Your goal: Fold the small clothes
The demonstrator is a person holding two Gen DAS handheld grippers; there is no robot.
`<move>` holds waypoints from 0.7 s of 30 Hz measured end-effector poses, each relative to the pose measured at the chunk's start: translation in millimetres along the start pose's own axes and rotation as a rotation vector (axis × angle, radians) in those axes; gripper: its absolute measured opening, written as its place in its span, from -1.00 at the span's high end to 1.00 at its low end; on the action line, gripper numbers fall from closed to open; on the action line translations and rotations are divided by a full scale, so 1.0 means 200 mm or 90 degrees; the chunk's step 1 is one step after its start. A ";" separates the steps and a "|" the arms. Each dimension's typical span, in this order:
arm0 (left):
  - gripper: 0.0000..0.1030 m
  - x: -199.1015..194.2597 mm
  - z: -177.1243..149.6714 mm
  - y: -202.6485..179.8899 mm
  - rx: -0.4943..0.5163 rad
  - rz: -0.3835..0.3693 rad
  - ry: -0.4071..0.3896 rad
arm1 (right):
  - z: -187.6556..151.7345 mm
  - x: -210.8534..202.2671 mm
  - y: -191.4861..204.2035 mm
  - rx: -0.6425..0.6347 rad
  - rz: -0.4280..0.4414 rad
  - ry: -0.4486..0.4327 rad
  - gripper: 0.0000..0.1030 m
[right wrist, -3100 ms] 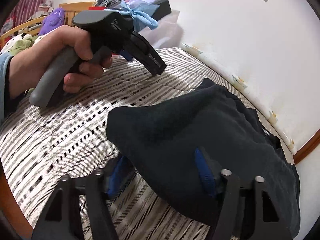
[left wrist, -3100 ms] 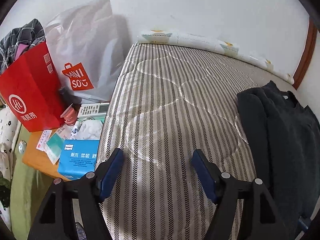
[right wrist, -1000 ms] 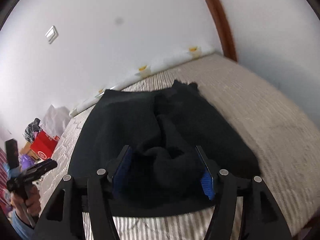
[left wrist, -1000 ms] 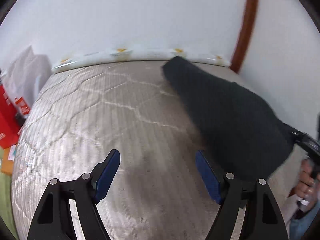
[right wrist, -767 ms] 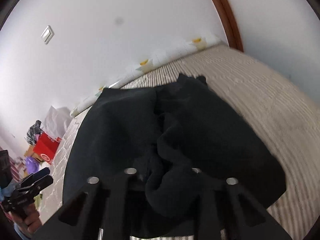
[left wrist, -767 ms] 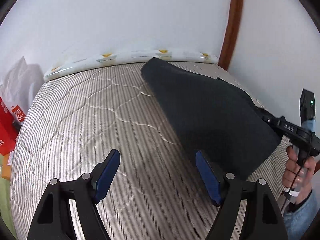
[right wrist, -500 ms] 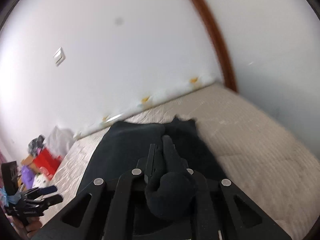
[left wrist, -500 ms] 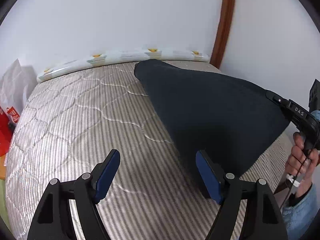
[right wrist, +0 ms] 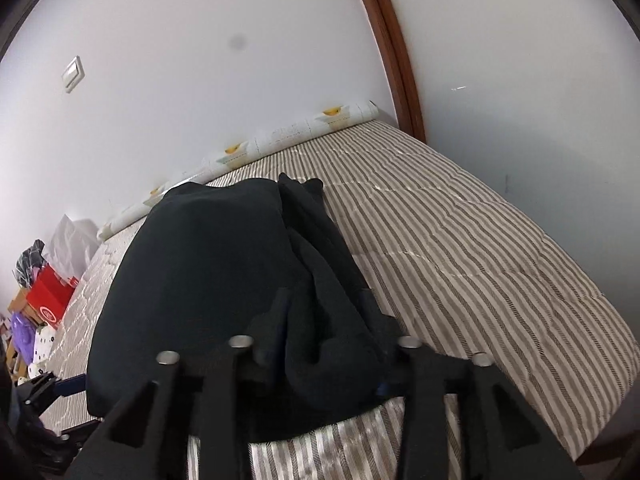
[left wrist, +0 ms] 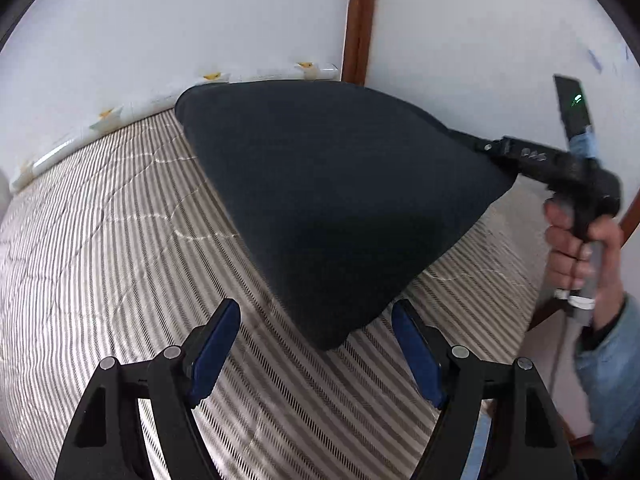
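A black garment (left wrist: 340, 200) hangs stretched above the striped mattress (left wrist: 100, 260), lifted at its right corner. My right gripper (right wrist: 324, 320) is shut on a bunched fold of the garment (right wrist: 224, 272); in the left wrist view it shows at the right (left wrist: 476, 146), held by a hand. My left gripper (left wrist: 316, 344) is open and empty, just in front of the garment's lowest hanging corner, with the fingers either side of it and not touching. The left gripper shows dimly at the lower left of the right wrist view (right wrist: 48, 388).
The white wall and a brown door frame (left wrist: 360, 20) border the bed at the back right. A rolled patterned sheet (right wrist: 280, 136) lies along the wall. A red bag (right wrist: 50, 300) and white bags stand beyond the far end of the mattress (right wrist: 480, 248).
The right gripper has closed on the garment and lifted it off the mattress. The left gripper has swung right and come close to the hanging corner.
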State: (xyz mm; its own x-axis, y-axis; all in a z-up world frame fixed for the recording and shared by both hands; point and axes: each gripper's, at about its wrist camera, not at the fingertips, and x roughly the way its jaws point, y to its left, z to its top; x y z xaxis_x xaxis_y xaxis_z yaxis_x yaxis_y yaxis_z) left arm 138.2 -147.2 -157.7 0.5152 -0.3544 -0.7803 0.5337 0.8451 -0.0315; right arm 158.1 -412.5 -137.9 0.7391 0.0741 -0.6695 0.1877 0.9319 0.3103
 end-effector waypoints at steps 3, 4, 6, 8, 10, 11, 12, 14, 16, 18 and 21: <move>-0.48 0.05 0.02 -0.01 -0.009 0.009 -0.010 | -0.03 0.00 0.00 -0.013 -0.022 0.004 0.04; -0.45 0.05 0.03 -0.01 -0.018 0.005 -0.017 | -0.04 0.01 0.00 -0.019 -0.031 0.004 -0.03; -0.26 0.06 0.04 0.00 -0.032 -0.002 -0.027 | -0.05 0.04 -0.02 -0.007 -0.033 0.008 -0.05; -0.12 0.06 0.05 0.01 -0.040 0.002 -0.034 | -0.06 0.06 -0.03 0.009 -0.026 0.015 0.00; 0.19 0.05 0.04 0.02 -0.039 0.011 -0.045 | -0.06 0.09 -0.02 0.000 -0.001 0.020 0.40; 0.25 0.03 0.03 0.03 -0.039 0.012 -0.051 | -0.07 0.10 0.00 -0.003 -0.002 0.020 0.44; 0.38 0.02 0.04 0.04 -0.040 0.009 -0.057 | -0.07 0.10 0.01 -0.006 -0.008 0.011 0.50; 0.50 -0.01 0.04 0.06 -0.047 0.015 -0.075 | -0.06 0.10 0.04 -0.012 0.000 0.004 0.60; 0.56 -0.04 0.03 0.09 -0.055 0.025 -0.089 | -0.04 0.13 0.09 -0.010 0.006 0.007 0.62; 0.57 -0.07 0.03 0.14 -0.062 0.037 -0.097 | -0.03 0.16 0.15 -0.013 0.009 0.010 0.63; 0.58 -0.11 0.01 0.29 -0.098 0.041 -0.099 | -0.01 0.22 0.29 -0.022 0.029 0.019 0.64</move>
State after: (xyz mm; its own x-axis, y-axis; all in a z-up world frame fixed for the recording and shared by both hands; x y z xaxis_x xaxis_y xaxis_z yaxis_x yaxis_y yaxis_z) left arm 158.4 -90.8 -140.6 0.6483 -0.3449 -0.6788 0.3934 0.9150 -0.0892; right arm 199.9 -354.2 -151.2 0.7264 0.1272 -0.6754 0.1315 0.9388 0.3183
